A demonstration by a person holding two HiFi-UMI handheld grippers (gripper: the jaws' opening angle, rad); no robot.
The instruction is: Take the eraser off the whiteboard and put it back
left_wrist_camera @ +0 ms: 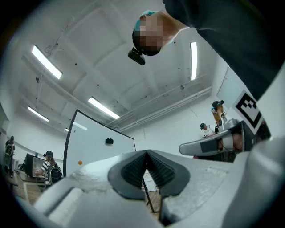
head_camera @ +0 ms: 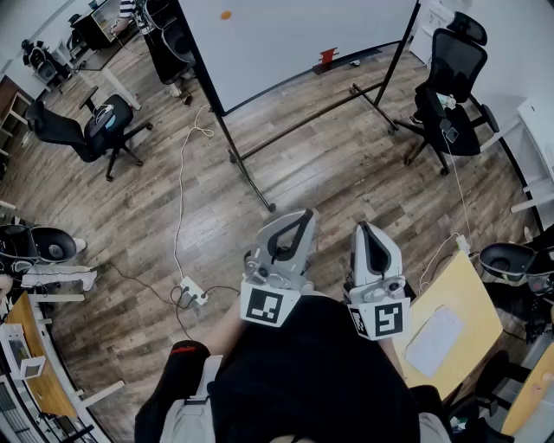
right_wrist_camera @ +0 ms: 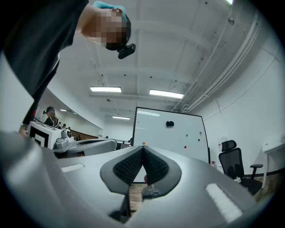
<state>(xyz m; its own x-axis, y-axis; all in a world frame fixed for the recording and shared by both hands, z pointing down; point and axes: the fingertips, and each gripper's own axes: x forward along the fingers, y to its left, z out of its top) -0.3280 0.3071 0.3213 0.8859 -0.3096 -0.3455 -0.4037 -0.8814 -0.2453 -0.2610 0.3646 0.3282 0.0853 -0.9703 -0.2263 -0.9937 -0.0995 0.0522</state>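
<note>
The whiteboard (head_camera: 294,35) stands on its wheeled frame across the wooden floor, well ahead of me. A small black eraser (left_wrist_camera: 109,141) sticks high on the board, also seen in the right gripper view as the eraser (right_wrist_camera: 169,124); the head view does not show it. My left gripper (head_camera: 303,218) and right gripper (head_camera: 369,228) are held side by side close to my body, tilted slightly upward, far from the board. In the left gripper view the left gripper (left_wrist_camera: 147,153) has its pads pressed together with nothing between them. The right gripper (right_wrist_camera: 143,149) is shut and empty too.
An orange magnet (head_camera: 226,15) sits on the board and a red object (head_camera: 326,59) lies on its tray. Black office chairs stand at the left (head_camera: 86,130) and the right (head_camera: 450,86). A power strip (head_camera: 192,292) with cables lies on the floor. A wooden desk (head_camera: 450,320) is at my right.
</note>
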